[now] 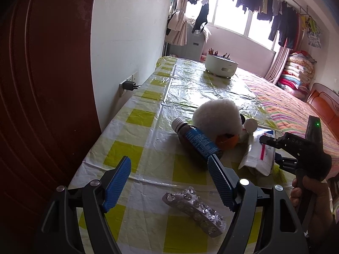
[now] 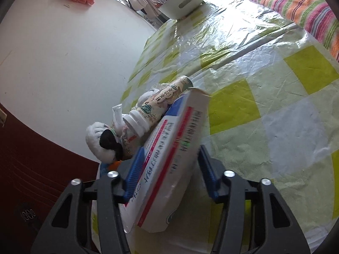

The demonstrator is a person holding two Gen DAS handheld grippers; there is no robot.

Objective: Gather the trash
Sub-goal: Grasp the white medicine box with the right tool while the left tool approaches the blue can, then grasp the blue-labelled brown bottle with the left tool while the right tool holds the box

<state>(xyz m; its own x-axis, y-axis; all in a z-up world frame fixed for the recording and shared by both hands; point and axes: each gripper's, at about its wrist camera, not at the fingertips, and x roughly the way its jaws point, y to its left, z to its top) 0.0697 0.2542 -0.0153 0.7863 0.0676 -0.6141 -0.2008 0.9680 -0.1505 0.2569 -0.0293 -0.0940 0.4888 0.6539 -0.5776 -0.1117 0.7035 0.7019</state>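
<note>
Right gripper [image 2: 169,169] seemingly pinches a white, red-striped cardboard medicine box [image 2: 169,158]; left gripper [image 1: 169,182] is spread above a silver foil blister pack [image 1: 193,211].

Bright daylight through a wide window [image 1: 231,17], dark clothes on a line [image 1: 275,8] across it. Plain white wall [image 1: 127,31] left, dark red wooden door [image 1: 42,84] beside. Striped multicoloured bedspread [image 1: 286,108] right of yellow-and-white checked plastic-covered desk [image 1: 148,114]; folded quilts [image 1: 296,72] stacked beyond.

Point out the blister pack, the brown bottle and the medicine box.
blister pack [image 1: 193,212]: left wrist view, foil middle.
brown bottle [image 1: 198,141]: left wrist view, blue label.
medicine box [image 2: 169,158]: right wrist view, printed face.
</note>
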